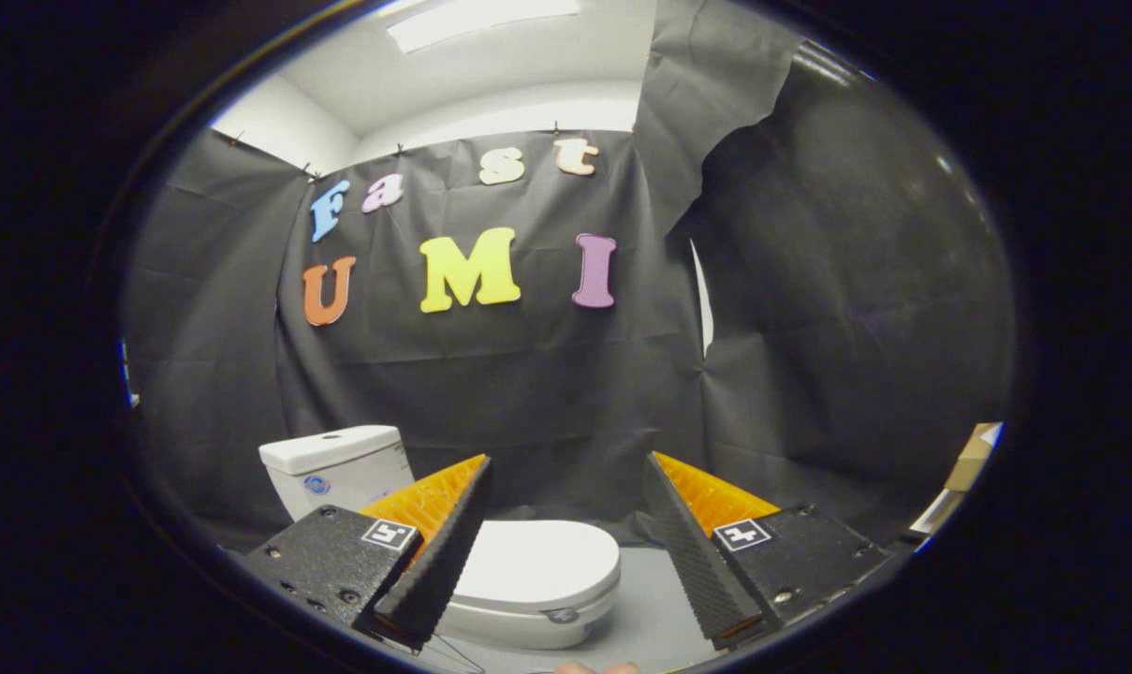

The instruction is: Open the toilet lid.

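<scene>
Gripper view | gripper (566,524): fingers spread wide, nothing grasped, held clear for approach | toilet lid (537,560): closed flat on bowl, seen between fingers, beyond them | cistern (336,463): behind lid.

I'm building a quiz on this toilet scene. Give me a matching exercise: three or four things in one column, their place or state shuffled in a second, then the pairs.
Things:
1. toilet lid
2. tank
3. hand-held gripper
4. cardboard

Place or state:
A. open, holding nothing
B. down and closed, beyond the fingers
C. behind the bowl, against the black cloth
D. far off past the right finger

Pairs: 1-B, 2-C, 3-A, 4-D
</scene>
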